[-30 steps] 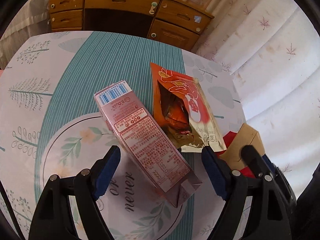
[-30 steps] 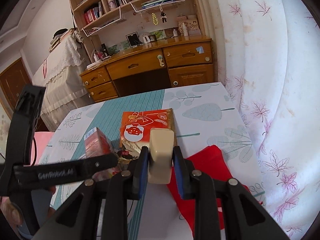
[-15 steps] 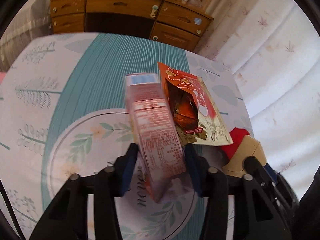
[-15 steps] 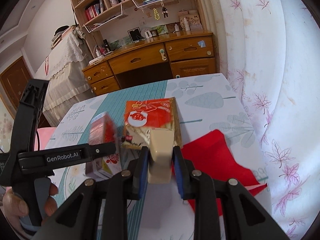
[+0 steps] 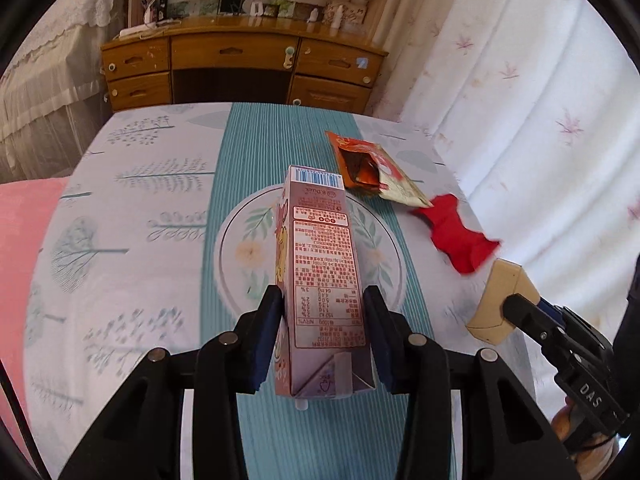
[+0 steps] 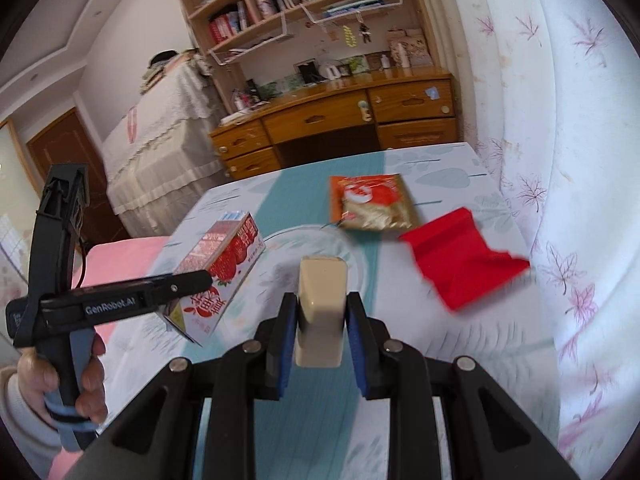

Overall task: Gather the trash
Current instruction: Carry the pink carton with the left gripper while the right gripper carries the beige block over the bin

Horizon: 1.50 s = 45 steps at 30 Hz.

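Both held items have risen off the table since earlier: the left gripper (image 5: 323, 336) clamps the strawberry milk carton (image 5: 320, 264) lengthwise along its fingers, the right gripper (image 6: 321, 334) pinches a beige carton (image 6: 320, 312), and the snack pouch (image 6: 370, 202) lies ahead, nearer the right.

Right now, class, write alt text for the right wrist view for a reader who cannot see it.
The right gripper holds a small beige box above a patterned tablecloth. To its left, the left gripper grips a strawberry milk carton; an orange snack packet and red paper lie beyond.
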Available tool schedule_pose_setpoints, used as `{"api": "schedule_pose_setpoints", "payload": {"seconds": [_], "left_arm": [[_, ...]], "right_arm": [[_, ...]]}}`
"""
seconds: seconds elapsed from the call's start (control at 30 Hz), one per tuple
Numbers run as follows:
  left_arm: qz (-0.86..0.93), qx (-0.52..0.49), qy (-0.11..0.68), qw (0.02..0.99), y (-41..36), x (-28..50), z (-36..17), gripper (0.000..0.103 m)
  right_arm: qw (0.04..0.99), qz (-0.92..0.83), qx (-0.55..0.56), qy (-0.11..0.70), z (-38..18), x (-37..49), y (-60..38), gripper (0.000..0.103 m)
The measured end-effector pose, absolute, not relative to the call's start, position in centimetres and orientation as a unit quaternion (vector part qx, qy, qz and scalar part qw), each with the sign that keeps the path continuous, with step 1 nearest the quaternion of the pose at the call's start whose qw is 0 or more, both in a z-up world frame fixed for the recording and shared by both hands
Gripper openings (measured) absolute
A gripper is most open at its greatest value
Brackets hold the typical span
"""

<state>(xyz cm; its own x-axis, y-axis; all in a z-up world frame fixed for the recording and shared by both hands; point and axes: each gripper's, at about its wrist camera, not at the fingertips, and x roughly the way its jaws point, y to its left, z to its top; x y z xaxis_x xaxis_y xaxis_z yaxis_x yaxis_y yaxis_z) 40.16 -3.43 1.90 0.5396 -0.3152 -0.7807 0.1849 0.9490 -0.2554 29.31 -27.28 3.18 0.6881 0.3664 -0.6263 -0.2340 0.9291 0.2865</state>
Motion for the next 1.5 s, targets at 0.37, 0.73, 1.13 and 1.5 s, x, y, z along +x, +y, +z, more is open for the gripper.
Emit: {"api": "schedule_pose_setpoints", "payload": {"seconds": [0.37, 0.73, 1.13, 1.5], "left_arm": [[-0.202, -0.057, 0.435, 0.876, 1.7, 23.1, 4.7, 0.040], [-0.271, -0.034, 0.438, 0.856, 3.7, 8.7, 2.5, 0.040], [-0.292, 0.016, 0.517, 0.805, 2.2, 0.1, -8.5, 0.040], [-0.262, 0.053, 0.591, 0.761, -1.5, 3.7, -21.4, 0.040]], "right_arm": [[0.909, 0.227, 0.076, 0.342, 5.6, 14.6, -23.4, 0.025], [0.882, 0.262, 0.060, 0.387, 2.0, 3.9, -21.3, 0.025], [0.830, 0.251, 0.080, 0.492, -8.5, -0.3, -20.2, 0.025], [0.800, 0.159, 0.118, 0.567, -20.1, 2.1, -21.2, 0.025]]}}
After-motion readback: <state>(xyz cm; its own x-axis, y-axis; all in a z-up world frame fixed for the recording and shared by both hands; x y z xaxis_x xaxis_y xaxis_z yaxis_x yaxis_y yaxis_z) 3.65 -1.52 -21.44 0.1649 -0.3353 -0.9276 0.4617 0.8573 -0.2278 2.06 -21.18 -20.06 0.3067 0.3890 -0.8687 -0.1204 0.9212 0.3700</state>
